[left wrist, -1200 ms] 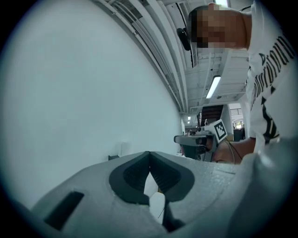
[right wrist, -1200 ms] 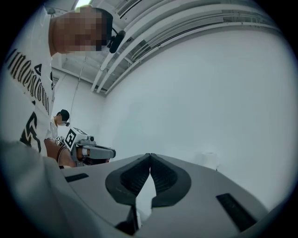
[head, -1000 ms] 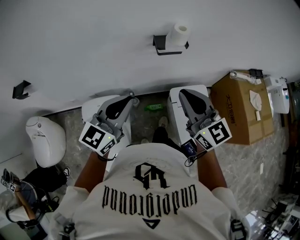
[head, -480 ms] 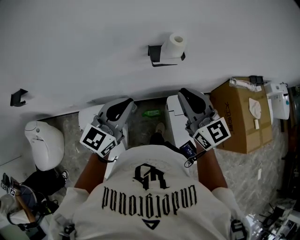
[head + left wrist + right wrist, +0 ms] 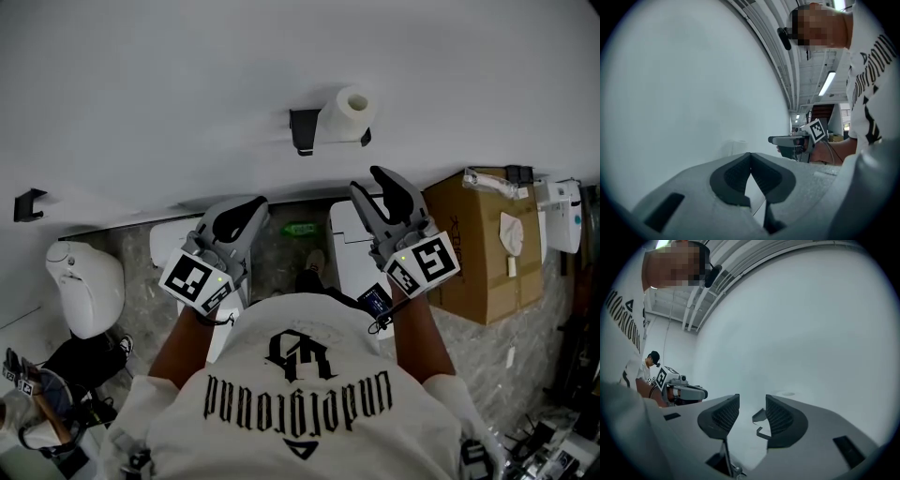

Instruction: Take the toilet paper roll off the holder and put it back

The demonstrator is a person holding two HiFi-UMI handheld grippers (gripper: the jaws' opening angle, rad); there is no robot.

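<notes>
The right gripper's (image 5: pixel 752 409) pads stand apart with nothing but bare wall (image 5: pixel 141 94) between them; its jaws have just been opening. The left gripper's (image 5: pixel 750 155) pads are pressed tip to tip on nothing.

In the head view the right gripper (image 5: pixel 378 187) points at the wall just below the toilet paper roll (image 5: pixel 349 112), and the left gripper (image 5: pixel 251 204) sits well to that roll's left. The roll is on the black holder (image 5: pixel 303 129), covering its right end, a little above the wall's bottom edge. A faint pale shape ahead of the left gripper may be this same roll, though that view is too washed out to be sure.

The risk is the gap. The right jaws look only partly open and may be narrower than the roll, so pushing on could dent the paper or nudge it off the holder's end onto the floor (image 5: pixel 300 246).

Compared with a second ago, both grippers are nearer the wall, the roll sits closer above the right gripper, and that gripper's jaws, then together, are now apart.
</notes>
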